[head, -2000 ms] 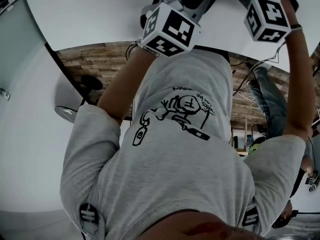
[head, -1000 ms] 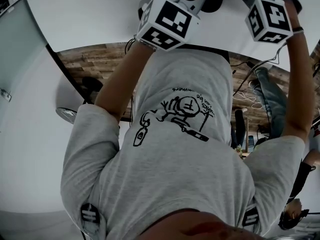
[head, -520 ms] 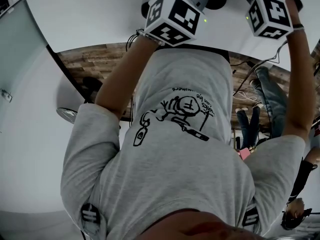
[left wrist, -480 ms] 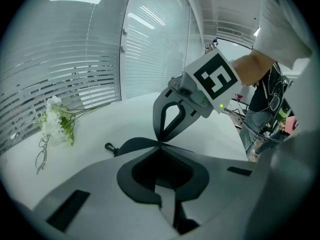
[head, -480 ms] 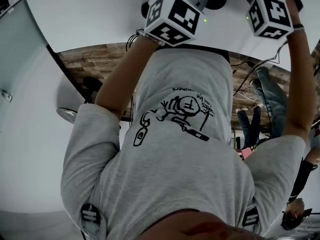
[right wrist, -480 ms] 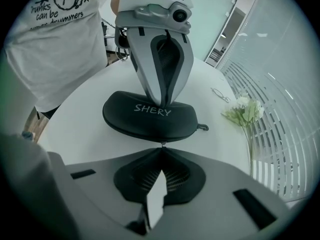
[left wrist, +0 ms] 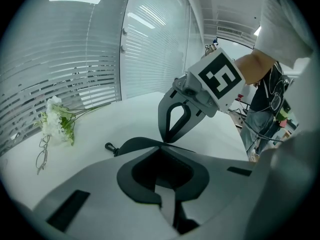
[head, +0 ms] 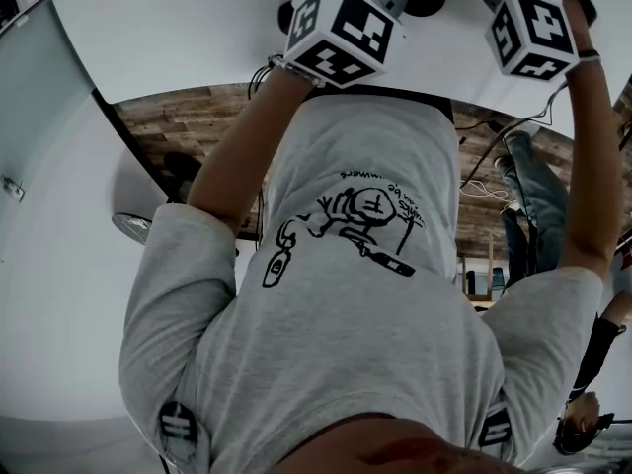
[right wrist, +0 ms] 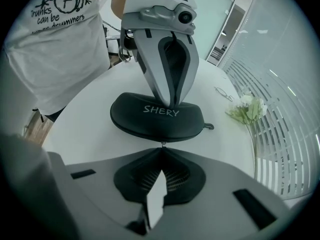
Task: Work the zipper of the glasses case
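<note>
The black glasses case, marked SHERY, lies flat on the white round table. My left gripper stands upright over it, jaws shut, its tip resting on the case's top. My right gripper is at the case's near edge, shut on the small metal zipper pull. In the left gripper view the case is a thin dark sliver under my left gripper, and the right gripper meets it from the far side. The head view shows only the marker cubes.
A small clip sticks out from the case's end. A sprig of white flowers and a pair of glasses lie farther along the table. The table edge curves close to my torso. A person in jeans stands nearby.
In the head view the left marker cube has shifted slightly up and to the right. The right cube has hardly moved.
</note>
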